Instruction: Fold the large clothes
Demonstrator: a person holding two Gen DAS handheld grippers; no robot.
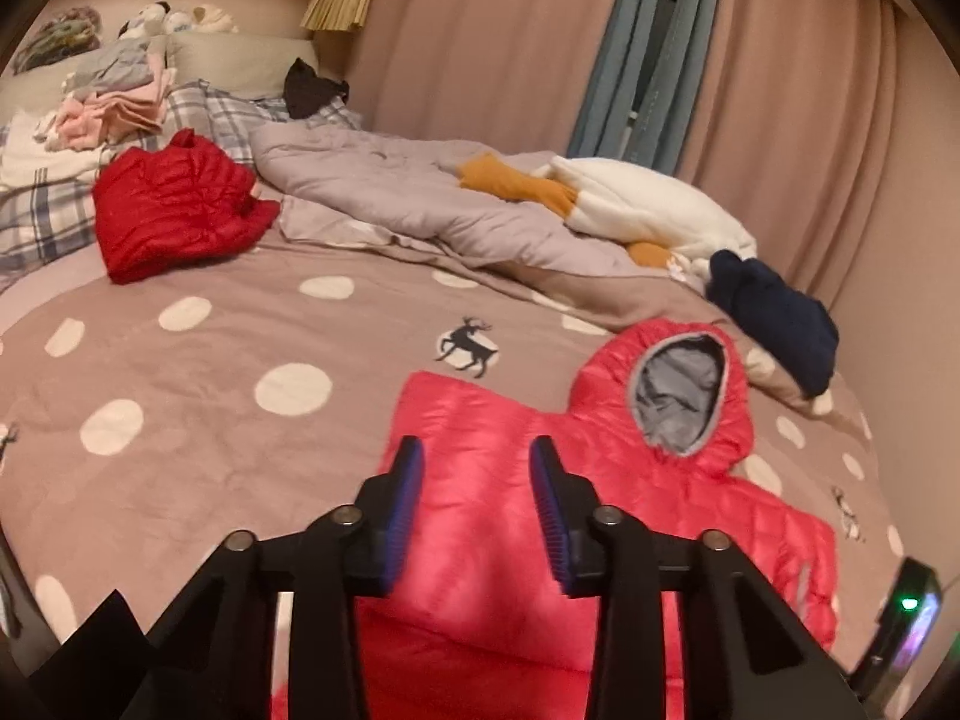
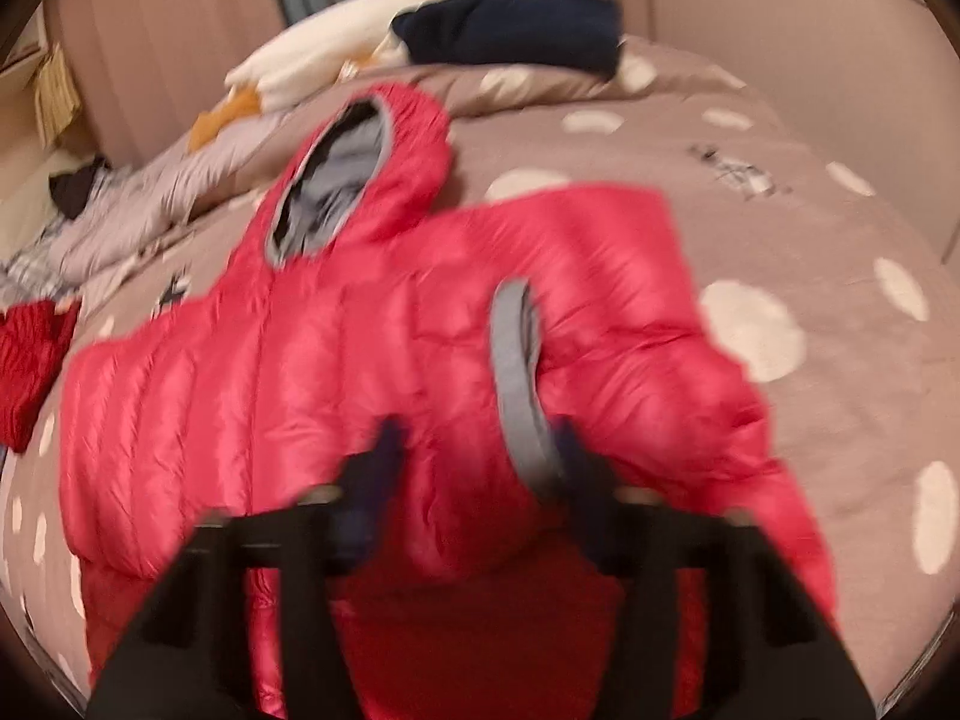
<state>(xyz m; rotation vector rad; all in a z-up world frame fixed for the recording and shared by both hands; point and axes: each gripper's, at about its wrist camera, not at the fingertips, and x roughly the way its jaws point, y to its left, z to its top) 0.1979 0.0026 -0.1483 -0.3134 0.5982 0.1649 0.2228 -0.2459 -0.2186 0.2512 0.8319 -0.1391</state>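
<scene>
A bright pink hooded puffer jacket [image 1: 480,420] lies front up on the dotted brown bedspread [image 1: 210,360], its grey-lined hood [image 1: 678,396] pointing toward the far side. My left gripper [image 1: 477,468] is open and empty, hovering over the jacket's folded left side. In the right wrist view the jacket [image 2: 240,390] has its right sleeve folded across the chest, with the grey cuff [image 2: 516,372] showing. My right gripper [image 2: 474,450] is open just above that sleeve, its right finger beside the cuff. This view is blurred.
A folded red jacket [image 1: 180,210] lies at the far left of the bed. A grey quilt [image 1: 390,192], a white and orange plush [image 1: 630,204], a navy garment [image 1: 774,318] and stacked clothes [image 1: 114,102] on plaid pillows lie at the back. Curtains [image 1: 780,90] hang behind.
</scene>
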